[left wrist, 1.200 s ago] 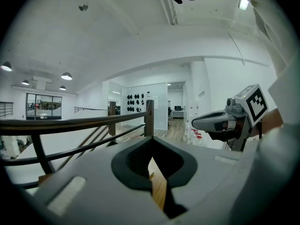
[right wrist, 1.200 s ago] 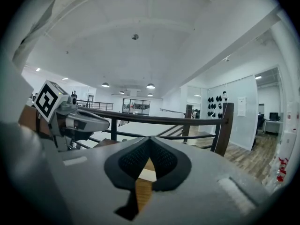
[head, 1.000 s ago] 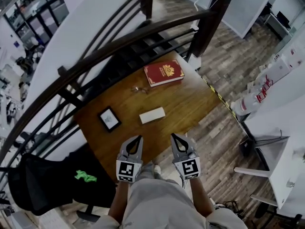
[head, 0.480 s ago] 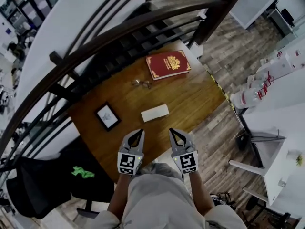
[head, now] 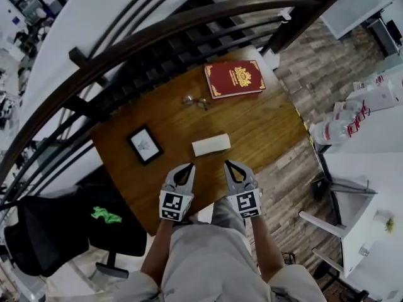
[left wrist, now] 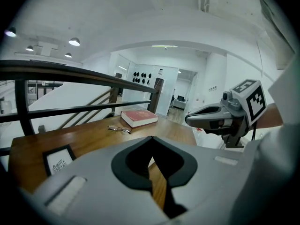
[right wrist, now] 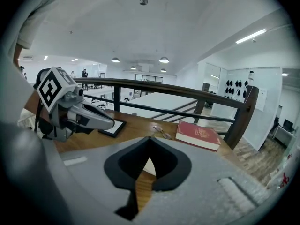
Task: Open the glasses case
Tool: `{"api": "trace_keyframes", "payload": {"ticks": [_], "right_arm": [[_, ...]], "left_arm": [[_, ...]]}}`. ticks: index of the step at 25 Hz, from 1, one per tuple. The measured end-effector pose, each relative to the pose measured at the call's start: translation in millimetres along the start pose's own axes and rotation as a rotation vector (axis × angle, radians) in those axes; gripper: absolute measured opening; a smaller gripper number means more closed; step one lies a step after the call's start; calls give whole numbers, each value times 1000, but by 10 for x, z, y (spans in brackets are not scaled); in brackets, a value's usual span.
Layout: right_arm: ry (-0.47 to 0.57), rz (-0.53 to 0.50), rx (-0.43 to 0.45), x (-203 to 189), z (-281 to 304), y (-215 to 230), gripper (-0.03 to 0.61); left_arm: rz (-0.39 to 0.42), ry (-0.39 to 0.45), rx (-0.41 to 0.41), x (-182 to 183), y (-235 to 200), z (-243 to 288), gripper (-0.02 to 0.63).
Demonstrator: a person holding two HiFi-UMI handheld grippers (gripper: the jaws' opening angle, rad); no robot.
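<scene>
A white glasses case (head: 211,145) lies closed in the middle of the wooden table (head: 264,131). My left gripper (head: 187,168) and right gripper (head: 229,165) hover side by side over the table's near edge, short of the case and not touching it. Both point toward it with their tips together and nothing between them. In the left gripper view, my left gripper (left wrist: 151,138) has its tips meeting, and the right gripper (left wrist: 189,120) shows beside it. In the right gripper view, my right gripper (right wrist: 150,138) is shut, with a pale sliver of the case (right wrist: 149,166) behind it.
A red book (head: 234,79) lies at the table's far corner, with spectacles (head: 196,100) next to it. A small framed picture (head: 144,145) sits at the left. A dark railing (head: 157,30) curves behind the table. A black chair (head: 56,231) stands at the lower left, white desks (head: 371,187) at the right.
Both grippers have come down and forward toward the table's near edge, staying shut. The case and other things on the table have not moved.
</scene>
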State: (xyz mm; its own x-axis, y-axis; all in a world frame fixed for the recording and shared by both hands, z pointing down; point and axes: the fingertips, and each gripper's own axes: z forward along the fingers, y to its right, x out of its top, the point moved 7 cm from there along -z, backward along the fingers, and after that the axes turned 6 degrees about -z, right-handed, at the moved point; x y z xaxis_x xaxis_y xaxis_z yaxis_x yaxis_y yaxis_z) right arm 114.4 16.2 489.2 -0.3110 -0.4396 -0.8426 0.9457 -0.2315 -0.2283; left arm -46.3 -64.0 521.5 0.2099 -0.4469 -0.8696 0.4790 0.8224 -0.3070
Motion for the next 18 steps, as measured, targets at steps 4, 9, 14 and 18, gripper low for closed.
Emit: {"api": "trace_keyframes", "payload": {"ticks": [4, 9, 14, 18], "right_arm": [[-13, -31, 64, -133, 121, 34, 5], [-33, -87, 132, -277, 294, 149, 5], [-55, -147, 202, -373, 443, 231, 5], [-64, -194, 241, -461, 560, 293, 5]], "left_arm": [[-8, -12, 40, -111, 19, 73, 20], [-27, -35, 105, -234, 46, 204, 20], [-65, -66, 160, -394, 94, 340, 20], [-87, -86, 190, -498, 96, 470, 20]]}}
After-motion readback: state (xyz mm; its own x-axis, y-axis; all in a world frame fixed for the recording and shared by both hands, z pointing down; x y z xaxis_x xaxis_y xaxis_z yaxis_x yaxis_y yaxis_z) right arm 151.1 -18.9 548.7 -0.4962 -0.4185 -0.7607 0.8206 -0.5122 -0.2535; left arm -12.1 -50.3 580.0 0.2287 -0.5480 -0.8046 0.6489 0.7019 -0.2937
